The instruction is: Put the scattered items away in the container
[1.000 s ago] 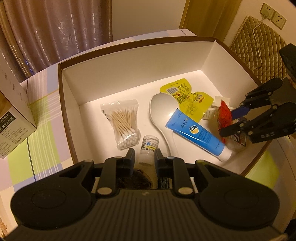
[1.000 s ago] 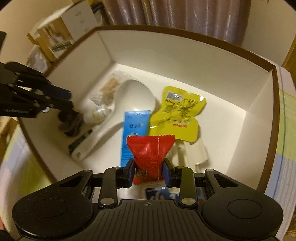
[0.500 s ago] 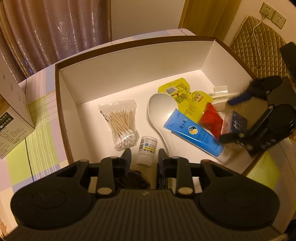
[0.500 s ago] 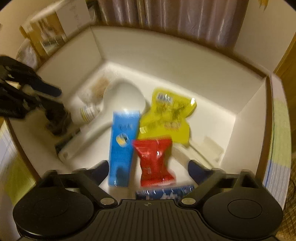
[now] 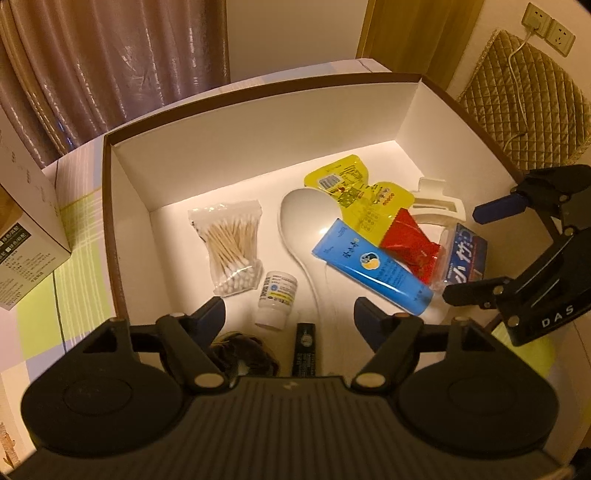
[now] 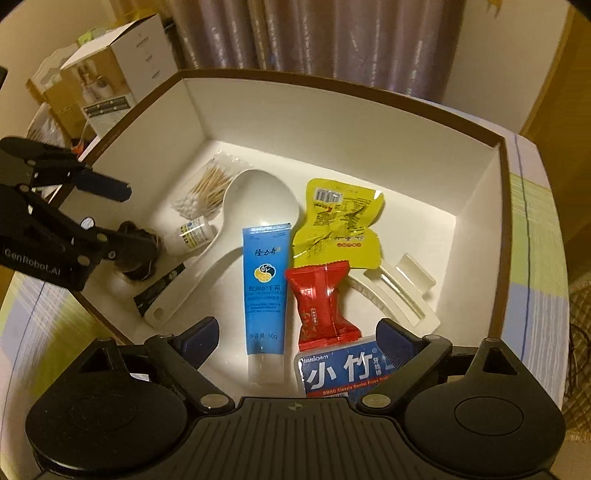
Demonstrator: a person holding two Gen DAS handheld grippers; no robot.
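Observation:
A white box with a brown rim (image 5: 258, 122) (image 6: 332, 122) holds the items. Inside lie a red snack packet (image 6: 321, 301) (image 5: 410, 242), a blue tube (image 6: 264, 291) (image 5: 369, 267), a yellow pouch (image 6: 338, 221) (image 5: 354, 188), a white spoon (image 6: 255, 199) (image 5: 303, 221), cotton swabs (image 5: 231, 245), a small white bottle (image 5: 277, 301), a blue floss box (image 6: 347, 371) (image 5: 465, 258), a white clip (image 6: 395, 291), a dark hair tie (image 5: 243, 350) (image 6: 138, 251) and a black stick (image 5: 304, 349). My left gripper (image 5: 290, 321) is open above the hair tie. My right gripper (image 6: 297, 338) is open above the red packet.
Cardboard boxes stand to the left of the white box (image 5: 22, 236) (image 6: 110, 85). A checked cloth (image 5: 74, 229) covers the table. Curtains hang behind. A quilted chair back (image 5: 528, 110) and wall sockets (image 5: 550, 26) are at the right.
My right gripper opened and dropped the red packet into the box, then drew back. My left gripper opened wide, and the hair tie lies in the box below it.

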